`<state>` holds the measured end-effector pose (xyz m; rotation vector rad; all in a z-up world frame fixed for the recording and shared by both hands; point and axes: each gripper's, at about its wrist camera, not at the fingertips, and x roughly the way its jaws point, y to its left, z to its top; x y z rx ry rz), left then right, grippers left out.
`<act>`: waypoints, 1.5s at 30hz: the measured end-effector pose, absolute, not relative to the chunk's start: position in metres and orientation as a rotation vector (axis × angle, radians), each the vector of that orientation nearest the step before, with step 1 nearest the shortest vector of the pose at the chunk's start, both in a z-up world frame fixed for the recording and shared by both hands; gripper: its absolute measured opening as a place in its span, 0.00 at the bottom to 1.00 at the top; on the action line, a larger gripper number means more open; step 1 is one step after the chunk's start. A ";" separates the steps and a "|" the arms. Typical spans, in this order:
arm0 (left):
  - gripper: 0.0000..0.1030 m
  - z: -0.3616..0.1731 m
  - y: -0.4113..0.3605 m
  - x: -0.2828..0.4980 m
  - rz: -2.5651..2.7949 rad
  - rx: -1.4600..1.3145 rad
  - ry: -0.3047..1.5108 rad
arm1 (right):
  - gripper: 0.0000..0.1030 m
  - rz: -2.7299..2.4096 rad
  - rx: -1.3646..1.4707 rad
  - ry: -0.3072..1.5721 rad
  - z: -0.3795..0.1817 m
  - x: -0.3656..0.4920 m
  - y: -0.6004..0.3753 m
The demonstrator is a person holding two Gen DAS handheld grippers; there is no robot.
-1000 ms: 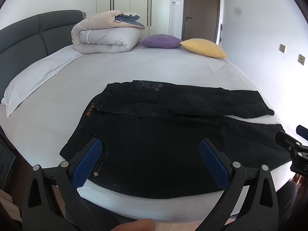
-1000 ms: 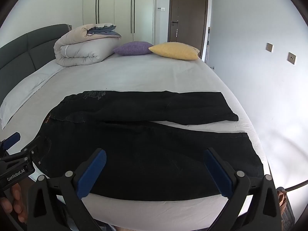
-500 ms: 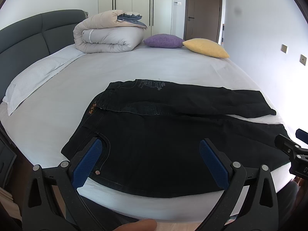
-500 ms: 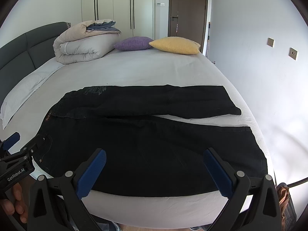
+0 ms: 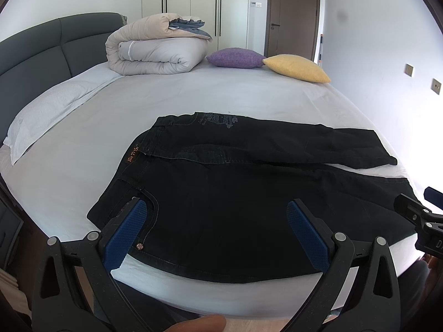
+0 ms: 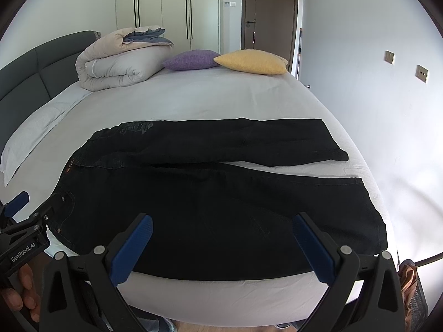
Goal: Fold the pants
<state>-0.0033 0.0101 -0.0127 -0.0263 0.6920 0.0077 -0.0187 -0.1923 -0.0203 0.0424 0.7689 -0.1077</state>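
Black pants (image 5: pixel 249 193) lie flat along the near edge of a bed (image 5: pixel 221 96), legs spread apart, ready for folding. The left hand-held gripper (image 5: pixel 218 235) and right hand-held gripper (image 6: pixel 221 249) hover above them, jaws wide, holding nothing.

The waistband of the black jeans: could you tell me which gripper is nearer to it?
Left. The left gripper hovers open over the front pocket, just below the waistband. The right gripper, also open, hangs farther along the near leg, toward the hems.
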 end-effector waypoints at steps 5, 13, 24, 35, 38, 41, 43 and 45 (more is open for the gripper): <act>1.00 -0.015 0.010 -0.002 0.008 -0.026 0.694 | 1.00 -0.109 0.040 0.771 -0.021 -0.019 -0.192; 1.00 -0.017 0.011 -0.003 0.008 -0.027 0.695 | 1.00 -0.111 0.034 0.777 -0.021 -0.019 -0.192; 1.00 -0.018 0.011 -0.003 0.008 -0.027 0.696 | 1.00 -0.110 0.034 0.783 -0.022 -0.018 -0.193; 1.00 -0.021 0.012 -0.003 0.007 -0.025 0.699 | 1.00 -0.108 0.033 0.787 -0.023 -0.018 -0.194; 1.00 -0.026 0.011 -0.003 0.006 -0.023 0.703 | 1.00 -0.107 0.033 0.789 -0.024 -0.018 -0.193; 1.00 -0.027 0.011 -0.003 0.006 -0.023 0.704 | 1.00 -0.107 0.032 0.790 -0.024 -0.018 -0.193; 1.00 -0.028 0.011 -0.003 0.005 -0.023 0.703 | 1.00 -0.106 0.031 0.791 -0.025 -0.019 -0.192; 1.00 -0.026 0.011 -0.003 0.006 -0.023 0.704 | 1.00 -0.106 0.031 0.792 -0.025 -0.018 -0.192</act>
